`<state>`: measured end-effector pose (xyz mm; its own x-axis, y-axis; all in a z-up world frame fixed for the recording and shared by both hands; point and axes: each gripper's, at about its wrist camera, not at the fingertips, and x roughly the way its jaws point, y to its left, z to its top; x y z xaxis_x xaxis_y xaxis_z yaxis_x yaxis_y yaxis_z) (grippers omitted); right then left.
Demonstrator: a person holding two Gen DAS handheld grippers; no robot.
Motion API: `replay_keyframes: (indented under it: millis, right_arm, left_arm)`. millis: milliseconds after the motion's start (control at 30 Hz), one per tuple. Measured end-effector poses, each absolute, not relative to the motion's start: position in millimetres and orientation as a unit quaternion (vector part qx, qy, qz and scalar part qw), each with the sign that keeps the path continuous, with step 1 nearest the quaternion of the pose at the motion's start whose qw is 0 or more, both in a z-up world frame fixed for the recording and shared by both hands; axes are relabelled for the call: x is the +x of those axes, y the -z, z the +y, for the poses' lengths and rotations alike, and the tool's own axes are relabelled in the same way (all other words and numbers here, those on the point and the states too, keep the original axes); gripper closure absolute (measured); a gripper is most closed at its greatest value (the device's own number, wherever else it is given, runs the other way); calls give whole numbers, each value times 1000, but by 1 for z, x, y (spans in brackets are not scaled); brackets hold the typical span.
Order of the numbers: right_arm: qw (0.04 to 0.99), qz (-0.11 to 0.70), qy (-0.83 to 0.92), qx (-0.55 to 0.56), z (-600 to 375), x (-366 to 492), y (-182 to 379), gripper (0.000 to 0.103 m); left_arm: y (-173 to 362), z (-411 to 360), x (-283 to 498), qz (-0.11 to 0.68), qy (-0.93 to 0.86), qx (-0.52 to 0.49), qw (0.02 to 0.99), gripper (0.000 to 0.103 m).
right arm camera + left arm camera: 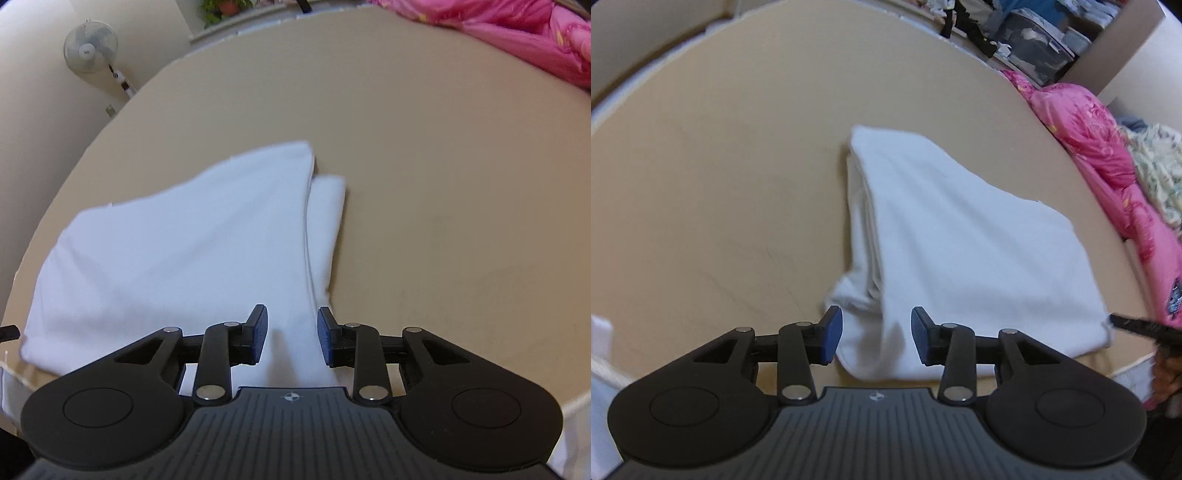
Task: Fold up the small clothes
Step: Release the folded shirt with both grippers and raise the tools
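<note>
On the tan table (720,184) we see the white cloth (960,240) lying partly folded, layers stacked along one edge. We hold the left gripper (876,336) and right gripper (291,334) low at its near corners, jaws parted, nothing clamped, likely placed to pinch both corners for the next fold. Pink bedding (1089,140) sits beyond the table edge.

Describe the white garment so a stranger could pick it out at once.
Start at the big tan table that fills both views. On it, near the edge closest to the cameras, lies the white garment, already folded into a flat wedge with stacked layers along one side. It is the only plain white cloth on the table, unlike the pink bedding heaped beyond the table's edge.
</note>
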<state>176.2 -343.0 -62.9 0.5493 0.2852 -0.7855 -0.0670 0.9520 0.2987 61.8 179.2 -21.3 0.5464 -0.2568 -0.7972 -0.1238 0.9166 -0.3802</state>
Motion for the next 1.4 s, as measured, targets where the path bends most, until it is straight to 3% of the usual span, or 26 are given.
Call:
replay_keyframes:
  millis: [100, 133, 167, 200, 233, 367, 433, 533, 633, 733, 833, 933, 1100, 1133, 1400]
  right_arm:
    - [870, 476, -90, 93, -341, 171, 72, 72]
    - [866, 483, -89, 94, -342, 170, 75, 72]
    - [864, 487, -90, 95, -342, 169, 77, 75]
    - [865, 485, -90, 96, -343, 168, 77, 93]
    - [867, 481, -90, 98, -343, 162, 74, 98]
    - [885, 422, -93, 173, -367, 137, 52, 100]
    - [887, 415, -93, 180, -374, 129, 47, 100]
    - [862, 477, -75, 152, -370, 133, 71, 100]
    - [848, 510, -75, 123, -365, 140, 83, 97]
    - [884, 461, -35, 71, -361, 134, 64, 88]
    - [910, 409, -44, 54, -354, 128, 50, 87]
    - [907, 400, -98, 89, -345, 138, 54, 87]
    - [883, 448, -122, 59, -322, 161, 78, 79]
    - [875, 469, -114, 33, -320, 163, 84, 83]
    - [908, 404, -97, 55, -324, 158, 55, 77]
  left_arm:
    - [32, 174, 61, 493, 38, -170, 853, 61]
    - [36, 172, 61, 502, 47, -161, 848, 76]
    - [37, 169, 60, 505, 56, -152, 848, 99]
    - [32, 169, 57, 497, 59, -142, 854, 99]
    - [26, 173, 55, 484, 63, -141, 861, 99]
    - [1, 189, 39, 432, 76, -170, 883, 99]
    - [14, 192, 37, 467, 66, -163, 866, 99]
    - [40, 182, 41, 535, 64, -125, 833, 99]
    - [28, 191, 42, 506, 66, -144, 848, 94]
    - [12, 212, 42, 454, 46, -190, 869, 67]
    - [10, 219, 56, 435, 36, -209, 875, 67]
    - [19, 222, 78, 442, 34, -219, 869, 57]
    - [37, 214, 108, 456, 50, -249, 853, 45]
    - [41, 213, 113, 459, 53, -257, 849, 41]
    - [69, 209, 147, 476, 76, -269, 834, 41]
